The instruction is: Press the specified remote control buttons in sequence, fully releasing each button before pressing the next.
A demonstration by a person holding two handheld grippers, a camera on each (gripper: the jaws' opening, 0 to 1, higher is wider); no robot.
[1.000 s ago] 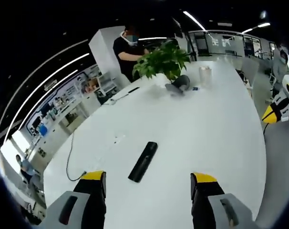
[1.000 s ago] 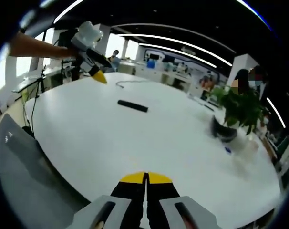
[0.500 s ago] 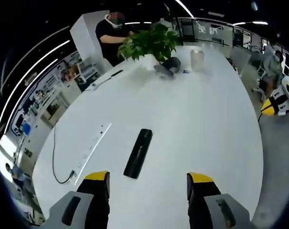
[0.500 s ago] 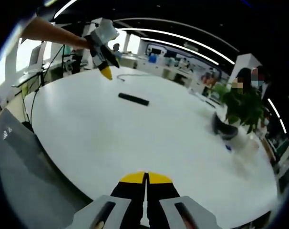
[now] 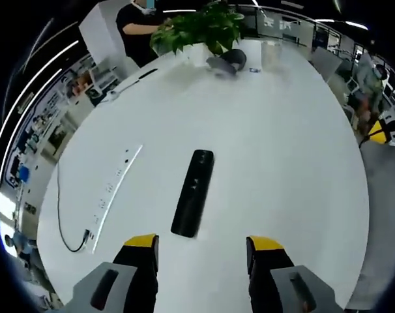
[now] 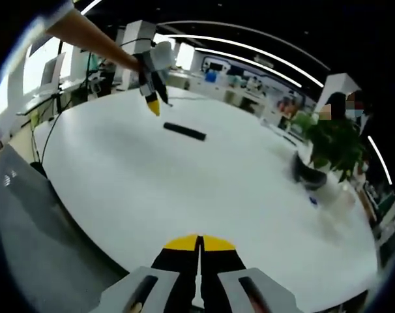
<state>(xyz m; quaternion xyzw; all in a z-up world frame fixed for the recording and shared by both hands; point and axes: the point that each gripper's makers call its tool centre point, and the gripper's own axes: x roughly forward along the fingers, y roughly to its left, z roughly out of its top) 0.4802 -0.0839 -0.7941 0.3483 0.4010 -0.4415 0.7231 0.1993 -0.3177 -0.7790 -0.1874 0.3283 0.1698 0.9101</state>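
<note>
A white power strip (image 5: 116, 186) with its cable lies on the white table (image 5: 282, 150); a potted plant (image 5: 204, 29) stands at the far end.

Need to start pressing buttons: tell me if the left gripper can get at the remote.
Probably yes. The remote lies flat on bare table, just ahead of the open left gripper, with nothing between them.

Black remote control (image 5: 193, 192), white table (image 5: 295, 150), yellow-tipped tongs (image 5: 203, 242).

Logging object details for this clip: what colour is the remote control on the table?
Black; the remote control shows best in the left gripper view, on the white table.
</note>
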